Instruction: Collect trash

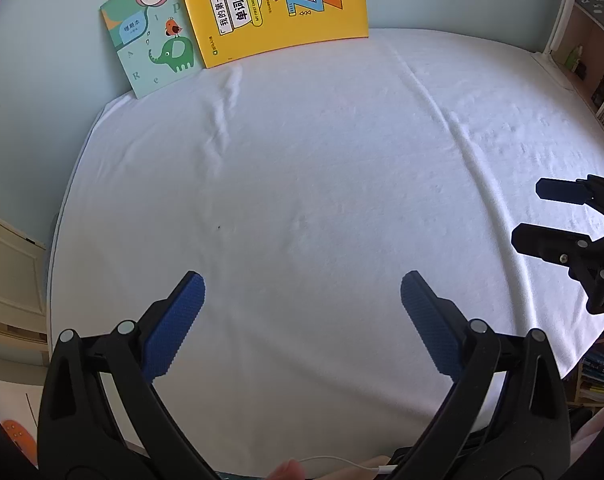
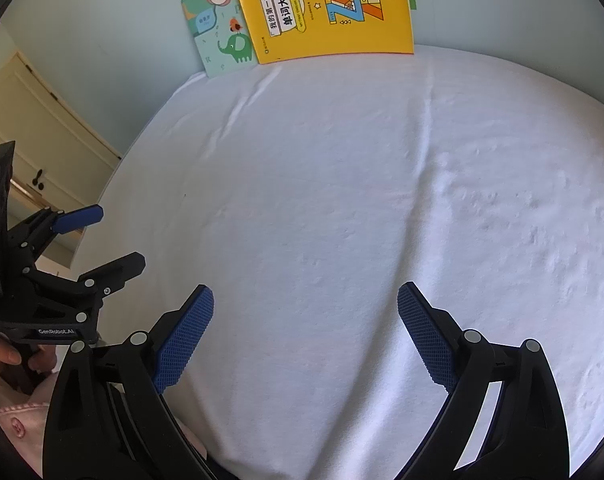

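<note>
Over by the left edge of the white cloth [image 2: 341,200] there is a cream cabinet door [image 2: 34,120], and nearer, the left gripper [image 1: 302,292] hovers above the cloth with its blue pads [image 1: 178,328] spread wide and nothing between them. At the far side of the cloth, against the pale wall, a green booklet with an elephant [image 1: 154,44] leans beside a bigger yellow word book [image 1: 278,8] that overlaps it. The right gripper [image 2: 305,300] hangs over the near side of the cloth, just beside the left one, its fingers [image 2: 425,336] likewise apart and empty. I cannot see any trash on the cloth, only wrinkles and a tiny dark speck [image 1: 219,227].
</note>
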A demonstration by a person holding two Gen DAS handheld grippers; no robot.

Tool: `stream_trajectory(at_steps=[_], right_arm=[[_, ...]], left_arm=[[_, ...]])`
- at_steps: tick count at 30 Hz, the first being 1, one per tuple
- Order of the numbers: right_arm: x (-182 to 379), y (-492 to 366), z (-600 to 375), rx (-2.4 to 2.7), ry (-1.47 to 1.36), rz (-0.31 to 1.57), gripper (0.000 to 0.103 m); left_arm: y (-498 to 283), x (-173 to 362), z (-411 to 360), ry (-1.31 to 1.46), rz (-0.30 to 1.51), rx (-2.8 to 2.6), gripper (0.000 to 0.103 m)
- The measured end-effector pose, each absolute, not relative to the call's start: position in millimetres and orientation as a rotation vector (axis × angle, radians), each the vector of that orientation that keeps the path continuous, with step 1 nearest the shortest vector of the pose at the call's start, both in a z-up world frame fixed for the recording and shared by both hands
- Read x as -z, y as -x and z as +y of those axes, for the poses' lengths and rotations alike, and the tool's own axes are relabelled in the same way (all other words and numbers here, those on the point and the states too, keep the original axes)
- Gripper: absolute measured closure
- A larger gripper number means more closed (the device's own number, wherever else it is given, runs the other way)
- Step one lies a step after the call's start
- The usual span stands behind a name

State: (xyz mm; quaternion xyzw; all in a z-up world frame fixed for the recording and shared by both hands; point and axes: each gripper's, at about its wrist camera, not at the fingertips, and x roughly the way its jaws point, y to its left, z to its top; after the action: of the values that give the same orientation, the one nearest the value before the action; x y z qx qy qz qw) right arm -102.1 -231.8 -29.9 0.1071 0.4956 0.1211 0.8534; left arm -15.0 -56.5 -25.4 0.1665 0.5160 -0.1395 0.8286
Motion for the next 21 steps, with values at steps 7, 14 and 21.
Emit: stream_trajectory(at_steps=[7, 14, 21], right_arm=[[30.5, 99.5, -232.6, -0.255, -0.227, 1.046, 0.011], [31.6, 98.3, -233.0, -0.252, -0.229, 1.047, 0.011], [34.2, 96.9, -234.1, -0.247, -0.234, 1.052, 0.011]], left_arm=[[14.0, 25.8, -56.8, -0.359, 1.091, 0.297, 0.007], [12.2, 27.8, -58.2, -0.36, 1.094, 0.301, 0.007], [9.5, 28.5, -59.6, -0.365, 1.092, 0.312, 0.007]])
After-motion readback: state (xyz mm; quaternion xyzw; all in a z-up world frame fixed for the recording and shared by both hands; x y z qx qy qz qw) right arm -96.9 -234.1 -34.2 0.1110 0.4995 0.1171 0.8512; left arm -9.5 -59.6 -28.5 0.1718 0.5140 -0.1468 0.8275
